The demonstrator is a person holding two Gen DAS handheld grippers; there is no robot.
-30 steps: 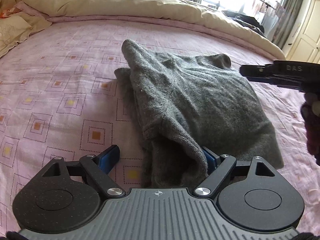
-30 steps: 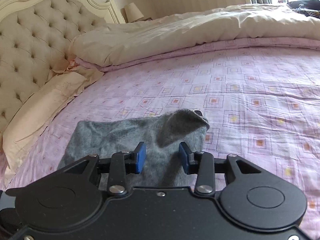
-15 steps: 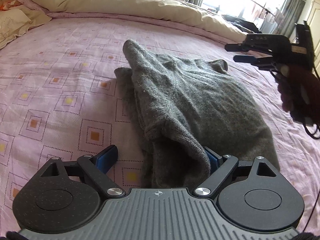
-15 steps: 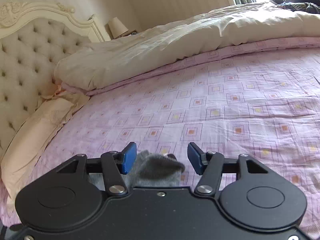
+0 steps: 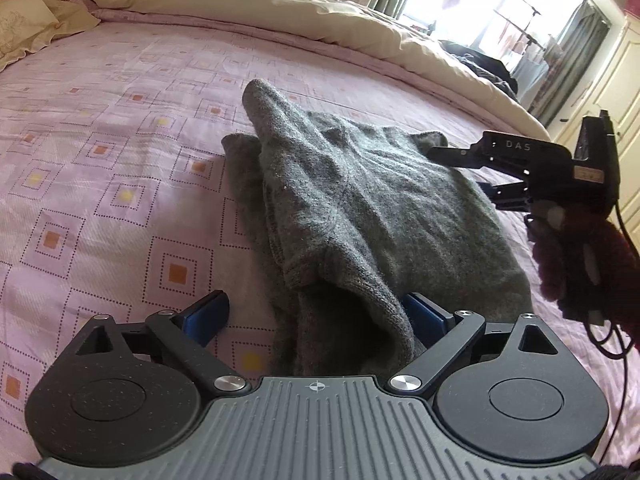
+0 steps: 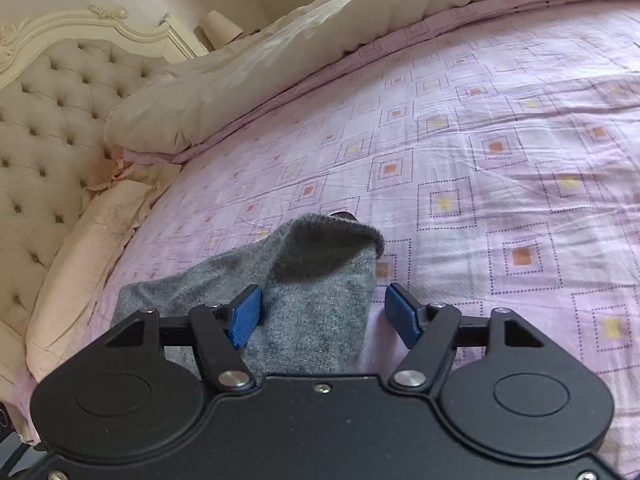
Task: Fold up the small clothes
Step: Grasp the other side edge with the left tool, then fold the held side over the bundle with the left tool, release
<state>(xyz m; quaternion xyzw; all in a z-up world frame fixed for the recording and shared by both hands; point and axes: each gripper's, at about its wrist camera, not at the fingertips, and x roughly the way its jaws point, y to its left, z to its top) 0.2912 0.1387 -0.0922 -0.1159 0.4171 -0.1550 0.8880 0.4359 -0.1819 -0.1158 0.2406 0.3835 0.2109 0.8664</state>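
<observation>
A grey knitted garment point(image 5: 372, 208) lies partly folded on the pink patterned bedsheet point(image 5: 100, 160), with a raised fold along its left side. My left gripper point(image 5: 316, 312) is open at its near edge, and the cloth bulges between the blue pads without being pinched. My right gripper point(image 6: 322, 314) is open over the garment's far corner point(image 6: 316, 280). It also shows in the left wrist view point(image 5: 460, 168) at the right, held by a hand in a dark red glove point(image 5: 580, 260).
A cream duvet point(image 5: 260, 4) is piled along the far side of the bed. A cream pillow point(image 6: 76, 256) and a tufted headboard point(image 6: 44, 120) stand at the head end. A window point(image 5: 500, 4) and white cupboard doors point(image 5: 616, 92) are beyond the bed.
My right gripper has come down from above the bed to the garment's far corner, and its jaws have spread wider. My left gripper has stayed open at the near edge.
</observation>
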